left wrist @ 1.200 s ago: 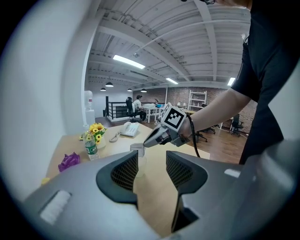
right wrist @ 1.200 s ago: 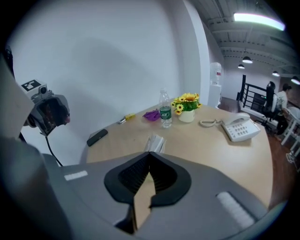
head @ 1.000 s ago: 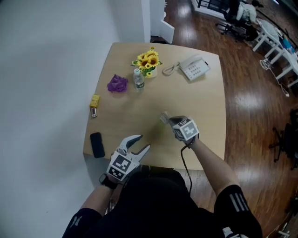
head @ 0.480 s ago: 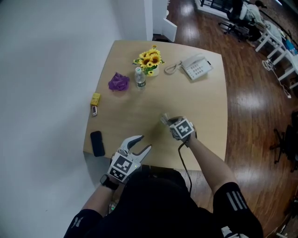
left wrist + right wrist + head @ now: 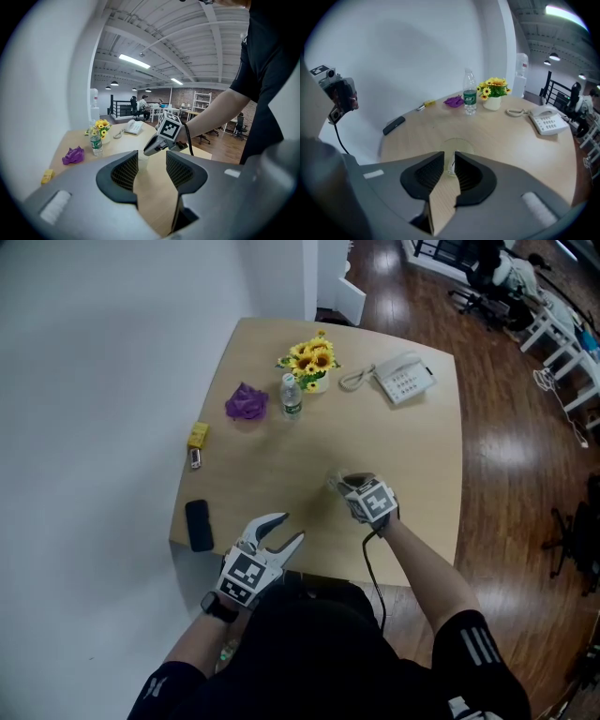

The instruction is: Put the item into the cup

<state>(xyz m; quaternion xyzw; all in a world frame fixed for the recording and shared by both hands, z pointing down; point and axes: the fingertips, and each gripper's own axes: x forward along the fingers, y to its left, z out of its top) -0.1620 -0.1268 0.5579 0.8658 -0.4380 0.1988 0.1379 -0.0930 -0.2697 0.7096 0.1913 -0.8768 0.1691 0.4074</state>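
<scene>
Cup (image 5: 457,140): clear plastic, upright on the wood counter (image 5: 281,456), in the near right part and well apart from the clutter at the far end. Item (image 5: 453,163): a thin pale sliver that shows through the cup's near wall and stands inside the cup; too small to say what it is. In the head view the cup (image 5: 334,481) is only a faint clear shape at the tip of the right gripper (image 5: 341,486). Right gripper (image 5: 449,157) tilts down at the cup from the near side. Its fingers (image 5: 469,174) have just been opening and now stand a narrow gap apart. The cup's near wall and the item show in that gap. The pads look clear of both, no grip seen. Left gripper (image 5: 289,529) hangs at the counter's near edge, left of the right gripper and apart from the cup. Its fingers (image 5: 125,172) are wide apart with nothing between them. Through the gap only bare counter shows, with the cup (image 5: 143,160) and the right gripper (image 5: 149,149) farther off. Far end of the counter: bottle (image 5: 292,395), sunflowers (image 5: 314,360), telephone (image 5: 404,381) to the right, purple wad (image 5: 246,402) to the left. Along the left edge: yellow block (image 5: 197,434) farther out, black handset (image 5: 198,524) nearer.
</scene>
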